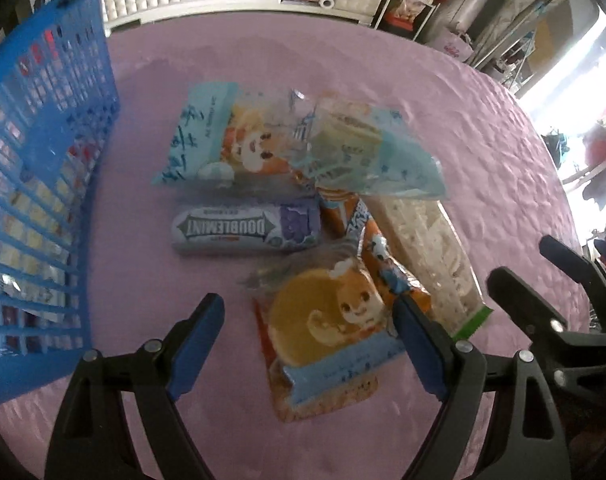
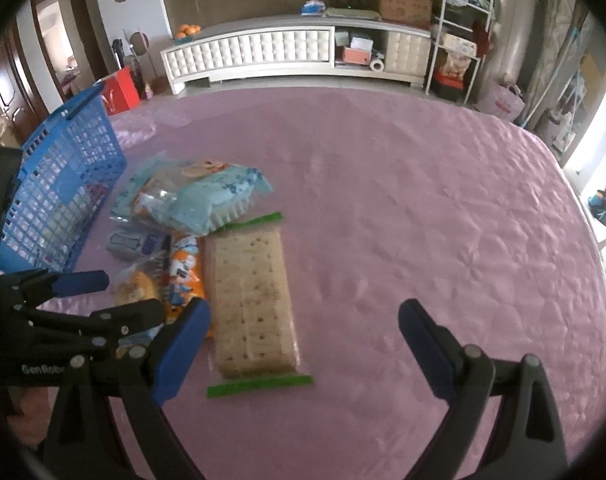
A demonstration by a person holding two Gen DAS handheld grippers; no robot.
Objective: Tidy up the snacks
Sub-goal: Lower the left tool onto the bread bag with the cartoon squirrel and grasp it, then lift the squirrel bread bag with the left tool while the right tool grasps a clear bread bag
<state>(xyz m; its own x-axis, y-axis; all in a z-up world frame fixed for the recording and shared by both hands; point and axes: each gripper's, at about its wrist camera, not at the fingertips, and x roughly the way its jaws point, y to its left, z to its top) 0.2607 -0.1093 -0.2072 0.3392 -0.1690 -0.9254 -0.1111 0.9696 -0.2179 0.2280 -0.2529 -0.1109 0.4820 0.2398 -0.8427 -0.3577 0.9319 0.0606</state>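
Observation:
A pile of snacks lies on the pink tablecloth [image 1: 483, 140]. In the left wrist view my left gripper [image 1: 307, 320] is open, its fingers either side of a cake packet with a cartoon squirrel [image 1: 323, 328]. Beyond it lie a Doublemint gum pack [image 1: 243, 230], light-blue squirrel packets [image 1: 239, 140], an orange packet [image 1: 355, 224] and a clear cracker pack with green ends [image 1: 431, 256]. My right gripper [image 2: 303, 328] is open and empty, over the near end of the cracker pack [image 2: 249, 300]. The blue basket [image 1: 35, 184] stands to the left, with some packets inside.
The basket also shows in the right wrist view [image 2: 63, 188], at the left of the cloth [image 2: 423, 220]. A white cabinet [image 2: 263, 52] and shelves [image 2: 459, 40] stand behind the table. My right gripper shows at the right of the left wrist view [image 1: 543, 280].

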